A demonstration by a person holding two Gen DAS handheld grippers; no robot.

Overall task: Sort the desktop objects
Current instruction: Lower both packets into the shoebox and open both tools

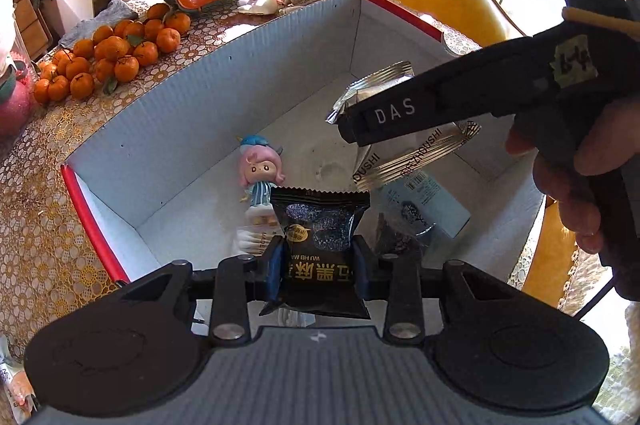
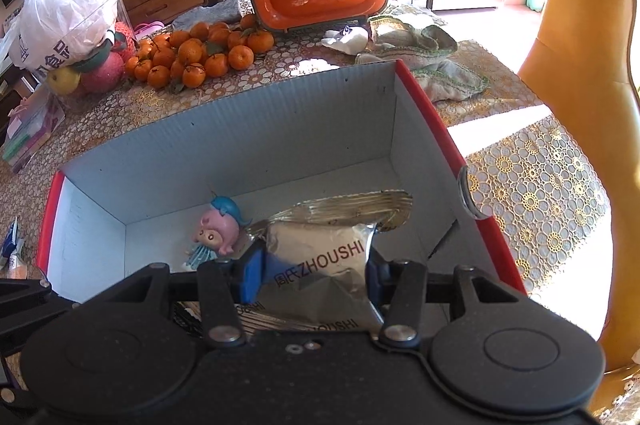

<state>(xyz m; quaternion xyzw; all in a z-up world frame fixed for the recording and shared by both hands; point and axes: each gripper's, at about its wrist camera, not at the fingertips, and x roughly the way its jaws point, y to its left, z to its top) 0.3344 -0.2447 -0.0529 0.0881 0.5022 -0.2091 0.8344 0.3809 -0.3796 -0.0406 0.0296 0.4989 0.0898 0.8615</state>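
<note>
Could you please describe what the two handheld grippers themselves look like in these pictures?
Both are black, with two round discs and silver-riveted link bars leading to blue finger pads. The left gripper has a grey ribbed body. The right gripper, seen from the left wrist view, bears white "DAS" lettering, a taped label, a yellowish peg and a green light.

Readable text on packets, gripper, figure base

Silver packet [image 2: 320,257]: "ZHOUSHI" in dark letters, repeated along its sealed edges; also seen from the left wrist [image 1: 404,161]. Black packet [image 1: 320,249]: "WU HEI MA", upside down, above large gold Chinese characters. Right gripper [image 1: 356,133]: white "DAS" on its finger. Figure [image 1: 260,181] base: "MADE IN", partly hidden.
</note>
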